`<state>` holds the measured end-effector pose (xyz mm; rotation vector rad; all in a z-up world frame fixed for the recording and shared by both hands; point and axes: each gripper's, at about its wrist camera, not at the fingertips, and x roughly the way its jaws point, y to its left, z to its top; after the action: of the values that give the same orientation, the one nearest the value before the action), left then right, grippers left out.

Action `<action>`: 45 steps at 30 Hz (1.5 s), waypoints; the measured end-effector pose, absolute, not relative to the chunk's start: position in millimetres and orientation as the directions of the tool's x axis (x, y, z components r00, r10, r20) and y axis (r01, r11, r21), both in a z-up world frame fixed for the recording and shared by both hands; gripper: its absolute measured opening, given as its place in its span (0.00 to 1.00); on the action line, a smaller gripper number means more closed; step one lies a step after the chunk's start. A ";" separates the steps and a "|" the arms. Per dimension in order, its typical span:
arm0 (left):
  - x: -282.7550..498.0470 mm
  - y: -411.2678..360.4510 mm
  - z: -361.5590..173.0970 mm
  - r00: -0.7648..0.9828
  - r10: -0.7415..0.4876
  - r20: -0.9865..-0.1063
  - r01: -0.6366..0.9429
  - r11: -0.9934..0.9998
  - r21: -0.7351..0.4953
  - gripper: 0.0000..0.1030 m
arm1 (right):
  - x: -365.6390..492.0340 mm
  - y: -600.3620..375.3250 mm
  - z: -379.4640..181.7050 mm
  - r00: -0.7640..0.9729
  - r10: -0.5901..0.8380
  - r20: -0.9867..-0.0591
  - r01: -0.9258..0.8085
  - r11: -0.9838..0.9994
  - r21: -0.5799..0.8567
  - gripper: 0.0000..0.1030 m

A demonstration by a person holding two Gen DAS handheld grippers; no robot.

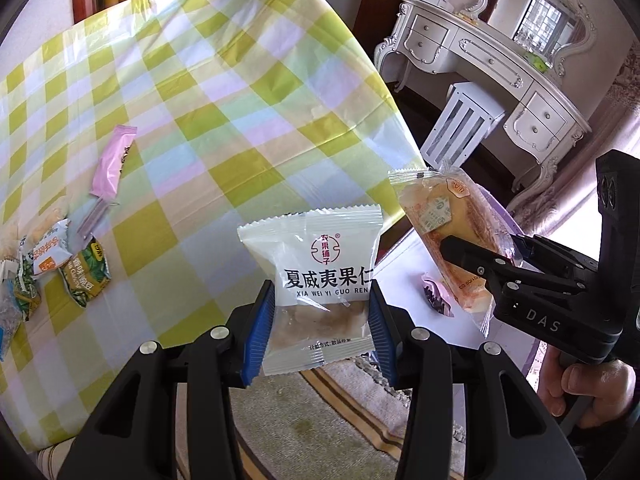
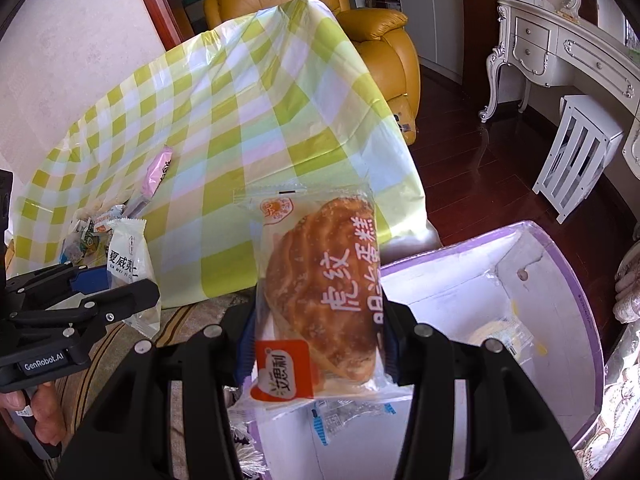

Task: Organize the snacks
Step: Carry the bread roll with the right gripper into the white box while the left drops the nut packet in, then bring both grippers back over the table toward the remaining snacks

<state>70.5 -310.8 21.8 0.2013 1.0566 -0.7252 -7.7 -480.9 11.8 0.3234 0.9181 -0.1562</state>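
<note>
Left wrist view shows the left gripper (image 1: 322, 320) clamped on a white nut-cake packet (image 1: 310, 276) off the checked tablecloth's (image 1: 200, 100) edge, while the right gripper (image 2: 320, 340) pinches a bread packet (image 2: 320, 292) seemingly above the purple-rimmed box (image 2: 560, 264).

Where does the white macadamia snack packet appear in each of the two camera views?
Left wrist view: the white packet stands at lower centre, clamped between the left gripper pads.
Right wrist view: the same packet shows at the left edge, held in the left gripper.
Shared landmark: the checked tablecloth lies behind the packet in both views.
</note>
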 end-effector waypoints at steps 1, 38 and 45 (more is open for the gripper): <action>68.8 -317.2 20.3 0.278 -0.443 -0.852 0.642 0.746 -0.179 0.43 | -11.7 -485.3 9.2 0.597 -0.001 -0.802 0.280 0.938 0.207 0.48; 93.7 -341.3 4.0 0.182 -0.478 -0.859 0.610 0.740 -0.283 0.60 | -57.1 -568.2 -24.8 0.515 -0.080 -0.853 0.474 0.857 0.205 0.57; 120.0 -292.3 17.1 0.288 -0.476 -0.831 0.552 0.792 -0.262 0.60 | -43.2 -561.3 -17.6 0.498 -0.124 -0.858 0.480 0.863 0.154 0.57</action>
<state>120.0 -292.3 17.1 0.0808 1.0790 -0.6874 -43.2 -561.3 -17.6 0.4022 0.9874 -0.3775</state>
